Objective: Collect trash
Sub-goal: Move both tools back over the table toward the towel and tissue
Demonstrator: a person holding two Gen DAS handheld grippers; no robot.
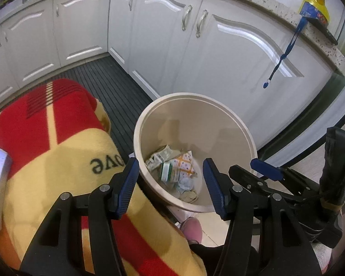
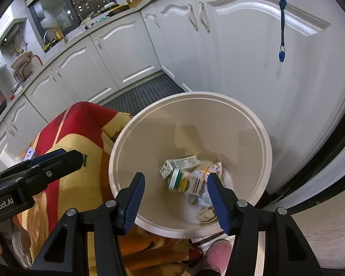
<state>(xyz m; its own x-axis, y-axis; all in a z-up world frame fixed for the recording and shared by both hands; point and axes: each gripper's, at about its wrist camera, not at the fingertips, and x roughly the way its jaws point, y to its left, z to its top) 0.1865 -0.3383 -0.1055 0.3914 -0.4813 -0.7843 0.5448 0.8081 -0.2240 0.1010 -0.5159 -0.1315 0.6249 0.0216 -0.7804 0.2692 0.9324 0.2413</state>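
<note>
The left gripper [image 1: 170, 186] and right gripper [image 2: 176, 201] are positioned above the beige bin [image 1: 218, 102], jaws partly open with nothing held. Crumpled wrappers and cartons [image 2: 186, 177] are seen beyond and below the jaws, on the bin floor.

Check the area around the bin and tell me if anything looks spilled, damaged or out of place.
Nothing looks spilled: the trash lies at the bottom of the bin, which stands upright. One oddity: a blue lanyard dangles off the counter over a cabinet door. Both grippers are open and empty above the bin.
</note>
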